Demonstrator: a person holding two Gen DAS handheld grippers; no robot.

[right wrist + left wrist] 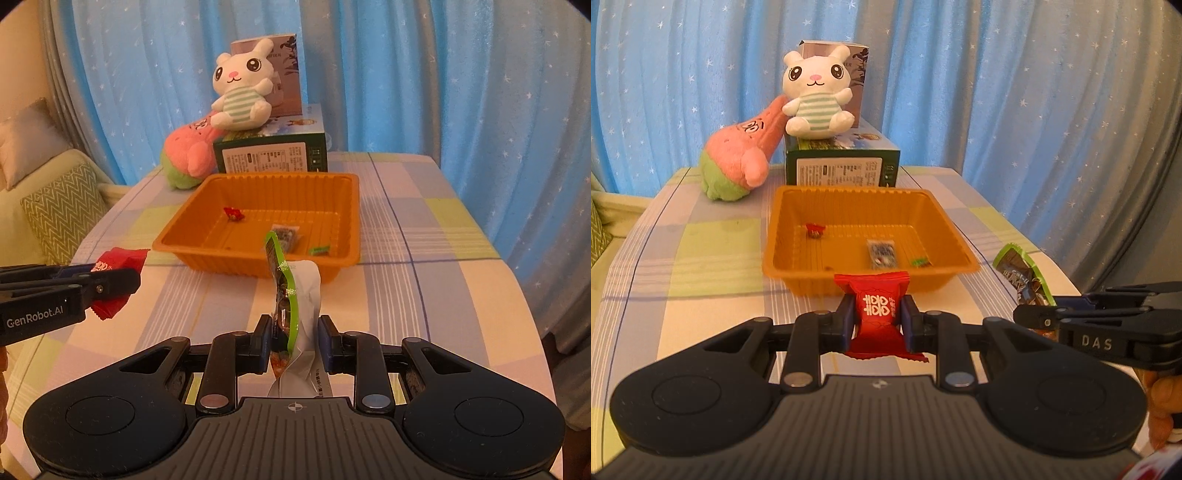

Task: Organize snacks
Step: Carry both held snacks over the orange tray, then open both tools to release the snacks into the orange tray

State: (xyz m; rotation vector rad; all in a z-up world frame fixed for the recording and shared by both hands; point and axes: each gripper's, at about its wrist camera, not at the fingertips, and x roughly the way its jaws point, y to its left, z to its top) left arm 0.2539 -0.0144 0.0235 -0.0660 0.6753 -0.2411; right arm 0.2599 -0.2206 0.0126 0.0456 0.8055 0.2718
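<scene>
item: snack-sorting scene, two hand-held grippers over a checked surface [406,236]. left gripper [878,320] – fingers drawn narrow and clamped on a red candy packet [877,314], pinched across its middle so both crimped ends stick out free; it sits just short of the near rim of the orange tray [798,236]. right gripper [293,341] – fingers likewise narrow, gripping a green-edged snack packet [286,295] by its lower part, so the packet stands up on edge and curls above the pads; it too is on the near side of the tray, a little farther back. both grippers point forward and down at the tray, side by side (each shows at the edge of the other's view), which reads as two pieces being carried in together for dropping. tray contents: a small red sweet [815,230] toward the far left, a dark flat sachet [882,253] near the middle, a tiny green sweet [919,262] at the near right; much floor space still bare. behind the tray, touching or nearly so: a green box [842,166] with a white rabbit plush [816,96] seated on it and a pink star plush [742,158] leaning against it. judged stage: mid-task, both packets not yet over the tray.
</scene>
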